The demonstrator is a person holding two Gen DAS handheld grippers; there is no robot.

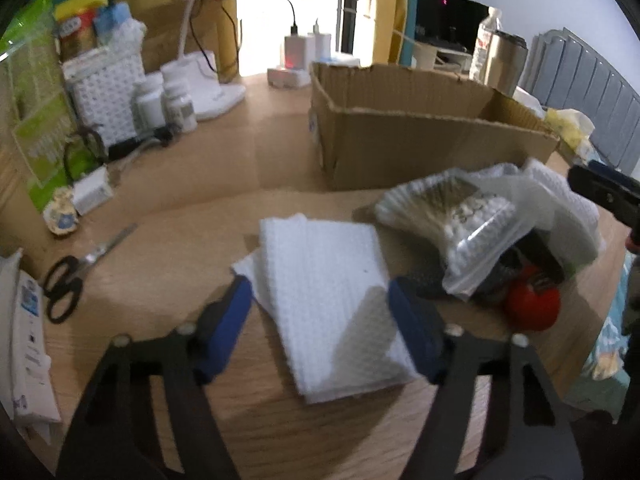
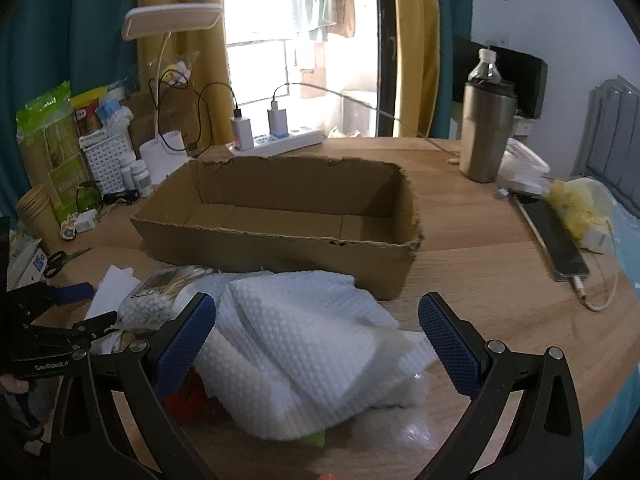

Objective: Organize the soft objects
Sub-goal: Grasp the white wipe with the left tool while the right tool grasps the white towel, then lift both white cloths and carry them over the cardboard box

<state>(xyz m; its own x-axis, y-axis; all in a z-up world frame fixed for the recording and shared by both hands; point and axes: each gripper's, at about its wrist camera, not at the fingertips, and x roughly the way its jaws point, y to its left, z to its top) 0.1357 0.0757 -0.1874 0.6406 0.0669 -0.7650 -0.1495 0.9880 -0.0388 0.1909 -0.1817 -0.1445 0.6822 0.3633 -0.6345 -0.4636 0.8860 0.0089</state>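
Left wrist: folded white dimpled towel (image 1: 332,304) between left gripper's (image 1: 320,300) parted, untouching jaws.

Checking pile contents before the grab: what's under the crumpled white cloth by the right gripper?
Under the crumpled white cloth a red object, a green scrap and clear plastic peek out. Anything deeper in the pile is covered.

Black-handled scissors (image 1: 64,280) lie on the wooden table (image 2: 472,240) at its left side, near two white pill bottles (image 1: 164,100) and a white perforated basket (image 1: 106,100). A steel tumbler (image 2: 486,132) stands at the far right with a plastic water bottle (image 2: 485,66) behind it. A phone (image 2: 554,240) lies on its cable beside a yellow bag (image 2: 576,204), and a white desk lamp (image 2: 172,20) rises over a power strip (image 2: 288,140).
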